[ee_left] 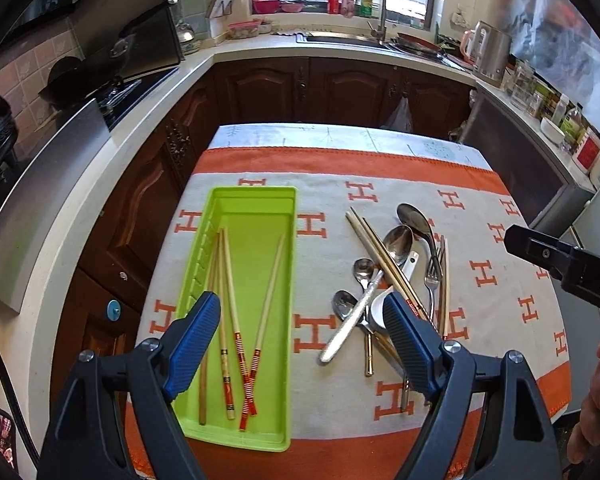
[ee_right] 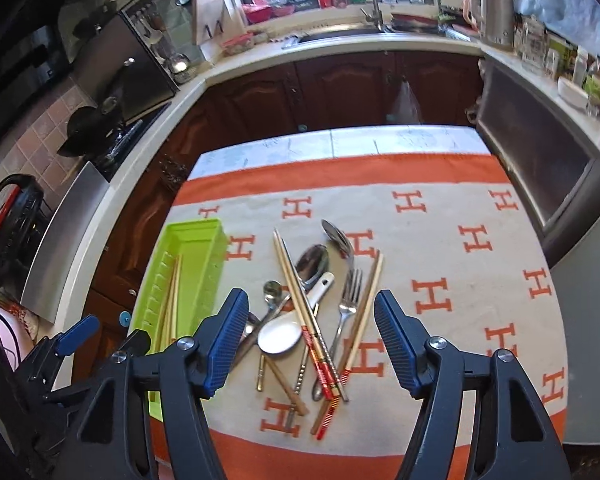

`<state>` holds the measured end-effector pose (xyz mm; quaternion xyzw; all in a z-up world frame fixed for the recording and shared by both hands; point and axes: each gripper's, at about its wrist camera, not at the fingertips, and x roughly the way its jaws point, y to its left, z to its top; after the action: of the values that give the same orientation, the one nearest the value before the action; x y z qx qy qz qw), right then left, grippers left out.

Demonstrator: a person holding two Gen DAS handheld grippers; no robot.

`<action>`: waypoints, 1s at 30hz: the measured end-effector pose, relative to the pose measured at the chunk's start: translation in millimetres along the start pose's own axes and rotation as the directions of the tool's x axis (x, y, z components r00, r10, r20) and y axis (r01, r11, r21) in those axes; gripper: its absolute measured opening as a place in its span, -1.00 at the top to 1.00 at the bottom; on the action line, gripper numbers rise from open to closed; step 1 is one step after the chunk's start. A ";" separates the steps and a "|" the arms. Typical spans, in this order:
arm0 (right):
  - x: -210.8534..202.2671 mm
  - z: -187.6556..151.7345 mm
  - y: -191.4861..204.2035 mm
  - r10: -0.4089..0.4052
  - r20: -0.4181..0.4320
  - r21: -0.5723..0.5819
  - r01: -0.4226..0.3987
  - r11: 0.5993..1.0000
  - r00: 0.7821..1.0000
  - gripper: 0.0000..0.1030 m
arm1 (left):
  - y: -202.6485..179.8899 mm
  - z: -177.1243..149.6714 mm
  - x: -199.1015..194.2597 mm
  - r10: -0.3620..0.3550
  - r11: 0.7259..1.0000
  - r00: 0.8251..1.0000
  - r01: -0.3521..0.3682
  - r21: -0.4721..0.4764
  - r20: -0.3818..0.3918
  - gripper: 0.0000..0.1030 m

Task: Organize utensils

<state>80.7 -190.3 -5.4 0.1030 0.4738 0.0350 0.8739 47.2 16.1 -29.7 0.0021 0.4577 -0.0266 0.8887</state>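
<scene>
Both tongs, left (ee_left: 302, 340) and right (ee_right: 311, 336), stood apart, holding nothing. Green tray (ee_left: 204, 248) under left tongs already held chopsticks (ee_left: 236, 320), sorted by kind. Mixed utensil pile (ee_right: 316, 312) lay between right tongs' fingers, likely next pick.

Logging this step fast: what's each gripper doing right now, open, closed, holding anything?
Left gripper: open, holding nothing, above the green tray.
Right gripper: open, holding nothing, above the utensil pile.
</scene>
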 end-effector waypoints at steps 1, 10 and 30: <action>3.7 -0.1 -6.0 -0.002 -0.008 0.005 0.002 1.000 1.000 -0.46 | -3.3 -0.1 3.1 -0.003 1.000 1.000 0.003 0.005 -0.008 -0.59; 31.4 -5.0 -26.6 -0.068 -0.030 -0.001 0.068 0.998 0.997 -0.63 | -29.1 0.9 33.9 -0.031 0.999 0.997 0.033 0.034 -0.074 -0.59; 91.9 -31.0 -37.8 -0.021 -0.168 0.012 0.023 1.000 0.986 -0.45 | -46.1 -12.5 80.5 -0.028 0.995 0.979 0.047 0.091 -0.203 -0.59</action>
<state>103.8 -208.1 -105.3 0.1005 0.5469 0.0306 0.8306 81.5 -33.3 -101.5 0.0385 0.5434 -0.0647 0.8361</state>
